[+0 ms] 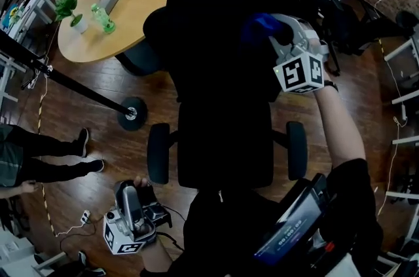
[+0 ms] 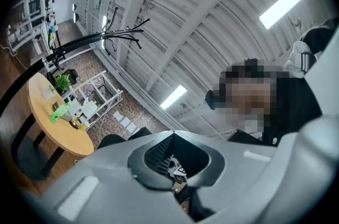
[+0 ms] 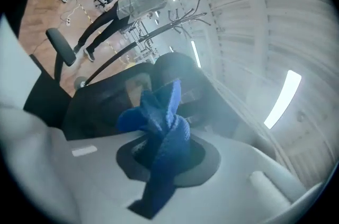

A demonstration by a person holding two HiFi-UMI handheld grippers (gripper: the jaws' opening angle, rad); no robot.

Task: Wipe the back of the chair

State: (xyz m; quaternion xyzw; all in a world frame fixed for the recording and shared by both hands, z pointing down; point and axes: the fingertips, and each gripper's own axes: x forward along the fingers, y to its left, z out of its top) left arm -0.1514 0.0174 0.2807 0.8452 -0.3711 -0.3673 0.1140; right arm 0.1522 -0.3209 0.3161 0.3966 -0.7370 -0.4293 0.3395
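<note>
Held the left hand-held gripper [image 1: 133,194] low at the near left, beside the dark-clothed body and over the dark wooden plank floor [image 1: 98,131]. Kept nothing in it: jaws brought together, tips turned up toward the ribbed ceiling, well apart from the work. Carried a dark flat device with a lit screen [image 1: 294,226] at the near right, against the chest.

Faced the black mesh office chair [image 1: 226,145] straight ahead, its seat nearest, one padded armrest at either side, its tall backrest beyond. Reached the right arm forward and up along the chair's right side.

Clamped a bunched blue terry cloth [image 3: 161,127] in the right hand-held gripper [image 3: 161,164], jaws closed tight on its middle, loose folds standing out past the tips. Set that cloth [image 1: 262,25] against the upper right part of the backrest in the head view, with the right hand-held gripper [image 1: 273,36] just behind it and its marker cube nearer the body. Could not tell from either view how firmly cloth met mesh.

Left a round pale wooden tabletop [image 1: 131,14] beyond the chair on the left, bearing a small green potted plant [image 1: 67,7], a green bottle [image 1: 101,17] and some white items. Passed over a black pole with a round base [image 1: 132,113] slanting across the floor between tabletop and chair. Caught a bystander's dark-trousered legs [image 1: 46,151] at the far left edge.
</note>
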